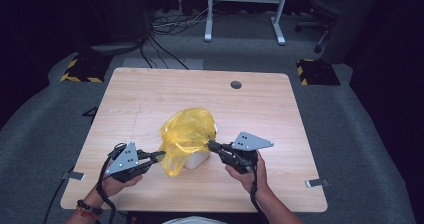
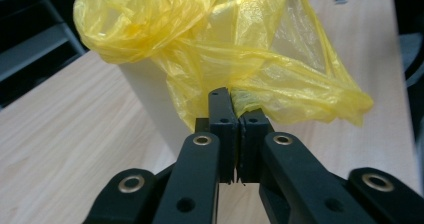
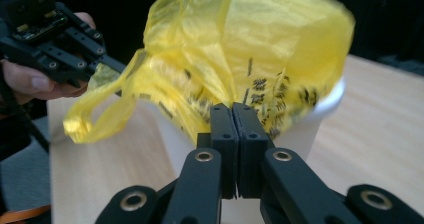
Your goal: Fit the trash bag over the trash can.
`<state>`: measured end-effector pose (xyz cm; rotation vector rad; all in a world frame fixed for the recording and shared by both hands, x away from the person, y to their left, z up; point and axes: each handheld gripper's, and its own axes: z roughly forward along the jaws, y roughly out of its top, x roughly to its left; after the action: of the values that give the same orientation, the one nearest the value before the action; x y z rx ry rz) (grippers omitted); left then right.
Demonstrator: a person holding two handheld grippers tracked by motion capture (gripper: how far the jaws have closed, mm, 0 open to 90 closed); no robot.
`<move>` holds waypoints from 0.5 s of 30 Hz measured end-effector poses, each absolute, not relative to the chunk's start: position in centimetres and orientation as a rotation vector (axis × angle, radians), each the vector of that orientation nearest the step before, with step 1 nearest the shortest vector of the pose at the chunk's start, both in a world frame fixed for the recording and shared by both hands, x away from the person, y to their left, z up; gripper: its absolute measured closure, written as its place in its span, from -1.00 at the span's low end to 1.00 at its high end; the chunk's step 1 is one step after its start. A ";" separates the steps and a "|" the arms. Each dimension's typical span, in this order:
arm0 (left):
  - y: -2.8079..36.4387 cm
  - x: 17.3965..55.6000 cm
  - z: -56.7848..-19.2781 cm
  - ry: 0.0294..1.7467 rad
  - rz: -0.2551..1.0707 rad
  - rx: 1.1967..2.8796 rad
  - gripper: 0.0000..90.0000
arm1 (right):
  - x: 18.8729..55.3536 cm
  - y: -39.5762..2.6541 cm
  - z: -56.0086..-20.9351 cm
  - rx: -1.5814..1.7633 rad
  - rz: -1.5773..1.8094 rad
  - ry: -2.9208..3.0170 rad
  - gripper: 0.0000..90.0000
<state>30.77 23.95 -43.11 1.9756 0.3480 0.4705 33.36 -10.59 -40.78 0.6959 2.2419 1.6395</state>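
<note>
From above, on the pale wood-grain bench (image 1: 150, 104), a thin, crinkled yellow plastic bag (image 1: 187, 131) is draped over a smooth white tub (image 1: 196, 159) near the middle. My left gripper (image 1: 159, 155) meets the bag's left side, and my right gripper (image 1: 210, 145) meets its right side.

Along my left jaws, the matte black pads are pressed together on a fold of the translucent, glossy film (image 2: 240, 49); the white tub wall (image 2: 150, 99) stands just behind.

Along my right jaws, the pads are closed tight against the bag (image 3: 250, 44), though I cannot tell whether film is pinched. Black print (image 3: 265, 91) marks the plastic, too blurred to read. A loop handle (image 3: 95, 119) sags leftward.
</note>
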 end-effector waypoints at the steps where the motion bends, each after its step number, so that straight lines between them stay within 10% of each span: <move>1: 23.8 30.8 -43.2 0.352 0.464 1.977 0.93 | 33.3 -10.7 -41.3 0.709 1.653 2.249 0.98; 15: 21.7 31.6 -44.5 0.355 0.469 2.077 0.97 | 33.0 -10.5 -43.1 0.674 1.536 2.221 0.88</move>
<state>31.59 21.71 -44.53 2.0774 0.3551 0.4691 32.96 -10.55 -43.12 0.6737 2.2211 1.5363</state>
